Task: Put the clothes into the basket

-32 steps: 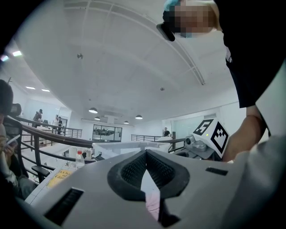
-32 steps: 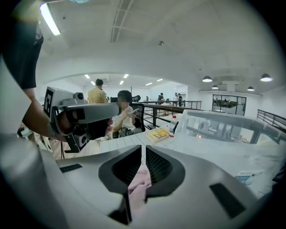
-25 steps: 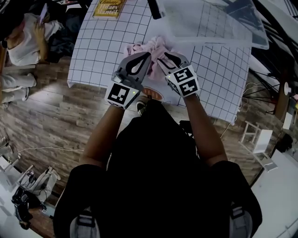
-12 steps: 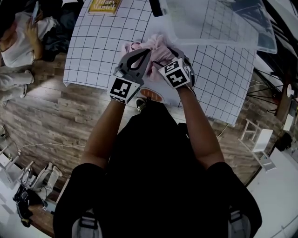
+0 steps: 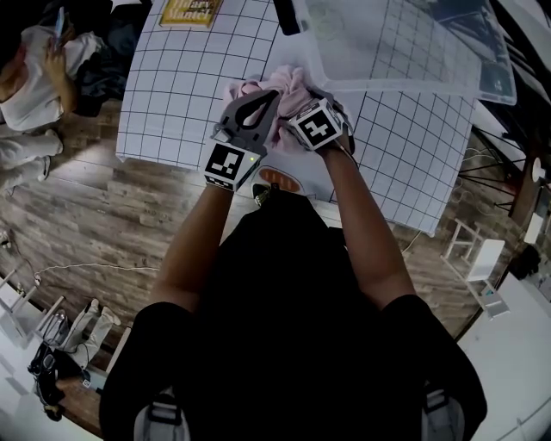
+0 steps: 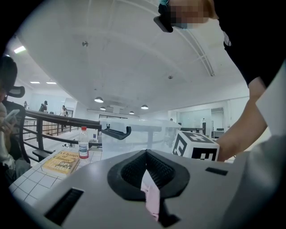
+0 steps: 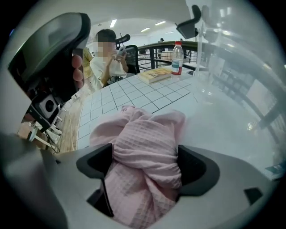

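A crumpled pink cloth [image 5: 280, 86] lies on the white gridded table [image 5: 172, 95], just in front of a clear plastic basket [image 5: 405, 43]. My left gripper [image 5: 263, 102] is shut on a small fold of that cloth [image 6: 151, 199], pointing nearly level toward the basket [image 6: 134, 134]. My right gripper [image 5: 303, 108] tips steeply down over the bundle. Its jaws have just been opening and now stand wide, with the bunched pink cloth [image 7: 143, 147] filling the gap between them in the right gripper view [image 7: 145, 163].
A yellow book [image 5: 191, 12] and a water bottle [image 7: 177, 58] sit at the table's far corner. The basket's black handle [image 5: 284, 17] juts toward the cloth. A seated person [image 5: 34, 77] is beyond the table's left edge. Wooden floor lies below.
Both grippers sank toward the table with the cloth. The right gripper tipped downward, its marker cube now facing up, and its jaws spread apart.
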Demonstrator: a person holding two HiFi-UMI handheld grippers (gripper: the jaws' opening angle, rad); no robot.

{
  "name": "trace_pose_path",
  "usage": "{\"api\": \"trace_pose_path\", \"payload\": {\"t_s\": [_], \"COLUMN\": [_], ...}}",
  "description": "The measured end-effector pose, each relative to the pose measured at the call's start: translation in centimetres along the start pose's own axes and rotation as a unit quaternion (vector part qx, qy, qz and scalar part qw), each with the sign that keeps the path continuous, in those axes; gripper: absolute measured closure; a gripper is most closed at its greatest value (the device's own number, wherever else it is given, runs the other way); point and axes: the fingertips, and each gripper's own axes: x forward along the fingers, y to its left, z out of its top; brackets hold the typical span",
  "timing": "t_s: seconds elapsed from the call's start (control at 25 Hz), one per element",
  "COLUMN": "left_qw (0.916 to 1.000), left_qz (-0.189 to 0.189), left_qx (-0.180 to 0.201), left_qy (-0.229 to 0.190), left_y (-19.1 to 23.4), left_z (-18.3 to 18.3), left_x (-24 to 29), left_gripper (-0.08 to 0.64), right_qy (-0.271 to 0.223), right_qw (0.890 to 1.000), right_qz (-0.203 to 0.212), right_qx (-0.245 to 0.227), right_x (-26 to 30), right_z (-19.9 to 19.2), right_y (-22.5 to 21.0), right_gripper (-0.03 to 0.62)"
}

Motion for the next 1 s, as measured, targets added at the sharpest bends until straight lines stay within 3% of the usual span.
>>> {"api": "trace_pose_path", "payload": {"t_s": [0.4, 0.6, 0.72, 1.0], "left_qw": [0.9999, 0.9998, 0.9996, 0.9995], "left_qz": [0.010, 0.017, 0.021, 0.026], "left_qx": [-0.005, -0.008, -0.008, -0.010], "left_qy": [0.009, 0.011, 0.014, 0.013], "left_y": [1.2, 1.6, 1.7, 1.4], "left_z": [-1.1, -1.5, -1.9, -1.5], "left_x": [1.1, 1.0, 1.0, 0.6], "left_gripper": [0.557, 0.557, 0.557, 0.557], "right_qy": [0.054, 0.058, 0.072, 0.041], "right_qw": [0.997, 0.998, 0.997, 0.999], "right_qz": [0.051, 0.029, 0.027, 0.010], "right_qx": [0.024, -0.006, -0.010, -0.033], "right_x": [3.1, 3.5, 3.6, 2.3], "right_z": [-1.2, -1.1, -1.7, -0.6], "right_y": [-0.1, -0.4, -0.3, -0.2], "right_gripper": [0.143, 0.150, 0.187, 0.251]}}
